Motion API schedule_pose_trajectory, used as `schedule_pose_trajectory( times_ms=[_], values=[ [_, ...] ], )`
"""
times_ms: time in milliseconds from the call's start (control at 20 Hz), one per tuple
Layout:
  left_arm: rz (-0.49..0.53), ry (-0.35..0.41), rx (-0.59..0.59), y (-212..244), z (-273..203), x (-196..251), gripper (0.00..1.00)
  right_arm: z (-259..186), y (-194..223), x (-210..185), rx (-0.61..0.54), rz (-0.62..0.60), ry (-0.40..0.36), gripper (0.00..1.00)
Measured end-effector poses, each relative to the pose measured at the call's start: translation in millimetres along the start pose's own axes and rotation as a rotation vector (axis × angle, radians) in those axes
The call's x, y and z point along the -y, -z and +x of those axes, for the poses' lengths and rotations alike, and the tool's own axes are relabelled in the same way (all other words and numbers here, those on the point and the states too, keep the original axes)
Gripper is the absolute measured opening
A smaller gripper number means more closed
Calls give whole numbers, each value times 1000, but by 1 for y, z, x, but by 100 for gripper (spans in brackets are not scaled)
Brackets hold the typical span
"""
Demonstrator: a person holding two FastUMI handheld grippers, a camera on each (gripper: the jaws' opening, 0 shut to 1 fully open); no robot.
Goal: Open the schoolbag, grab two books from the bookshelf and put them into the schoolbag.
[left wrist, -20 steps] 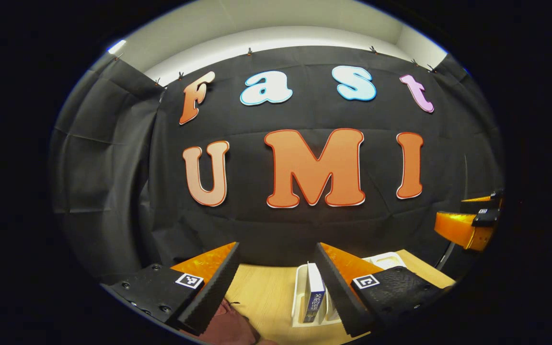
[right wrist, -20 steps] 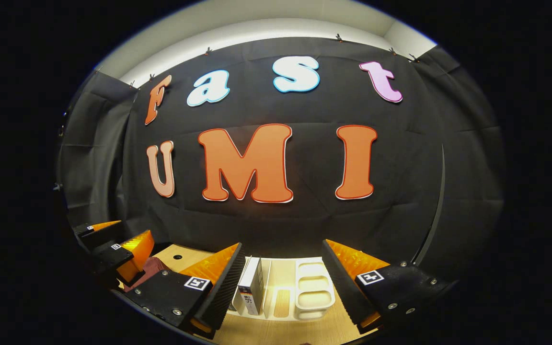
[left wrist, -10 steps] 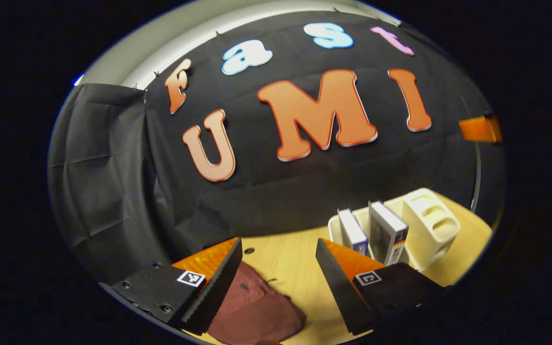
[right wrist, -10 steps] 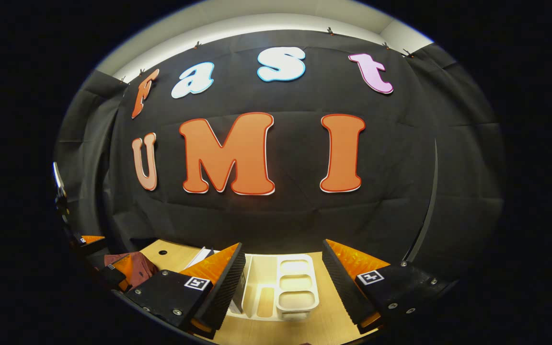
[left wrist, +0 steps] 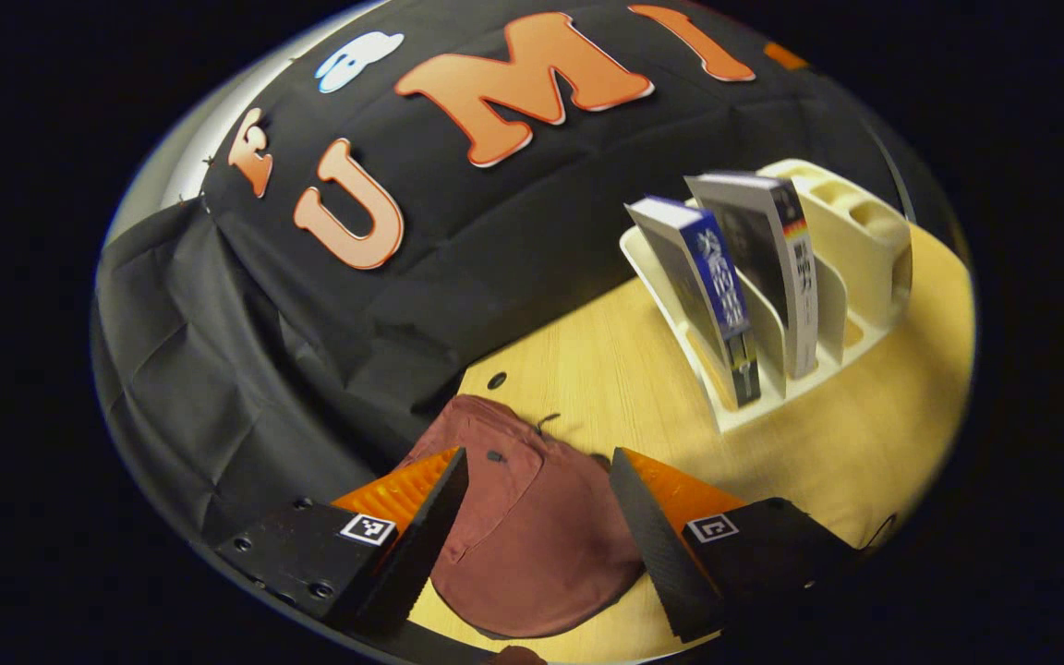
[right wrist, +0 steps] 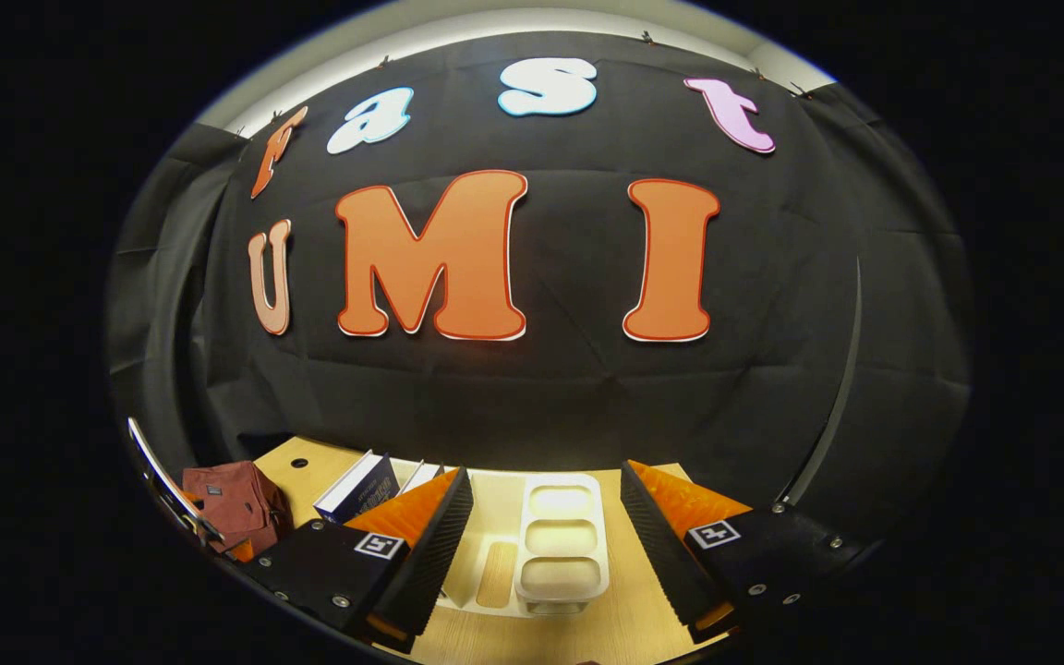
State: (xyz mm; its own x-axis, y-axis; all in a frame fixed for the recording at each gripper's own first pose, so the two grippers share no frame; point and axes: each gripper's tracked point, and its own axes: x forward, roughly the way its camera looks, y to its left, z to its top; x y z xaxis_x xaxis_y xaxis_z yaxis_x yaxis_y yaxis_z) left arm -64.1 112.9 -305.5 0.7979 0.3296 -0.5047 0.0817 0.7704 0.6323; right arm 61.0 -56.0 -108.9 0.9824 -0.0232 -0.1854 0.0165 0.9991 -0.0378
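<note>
Both grippers, left (left wrist: 532, 545) and right (right wrist: 546, 554), had fingers apart and empty; the left should settle squarely over the schoolbag (left wrist: 532, 545) flap before pinching.

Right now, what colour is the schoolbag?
Dark red, a maroon cloth. The schoolbag shows best in the left gripper view, lying on the wooden table.
</note>
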Motion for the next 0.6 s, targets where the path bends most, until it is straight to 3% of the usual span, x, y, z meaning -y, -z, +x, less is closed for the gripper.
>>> schedule_pose_trajectory(
  times_ms=[150,600],
  values=[
    [96,0,-65,29,18,11,98,6,7,-1,-13,-4,-9,95],
    [221,66,-198,91,40,42,99,12,17,6,-28,-11,4,95]
  ],
)
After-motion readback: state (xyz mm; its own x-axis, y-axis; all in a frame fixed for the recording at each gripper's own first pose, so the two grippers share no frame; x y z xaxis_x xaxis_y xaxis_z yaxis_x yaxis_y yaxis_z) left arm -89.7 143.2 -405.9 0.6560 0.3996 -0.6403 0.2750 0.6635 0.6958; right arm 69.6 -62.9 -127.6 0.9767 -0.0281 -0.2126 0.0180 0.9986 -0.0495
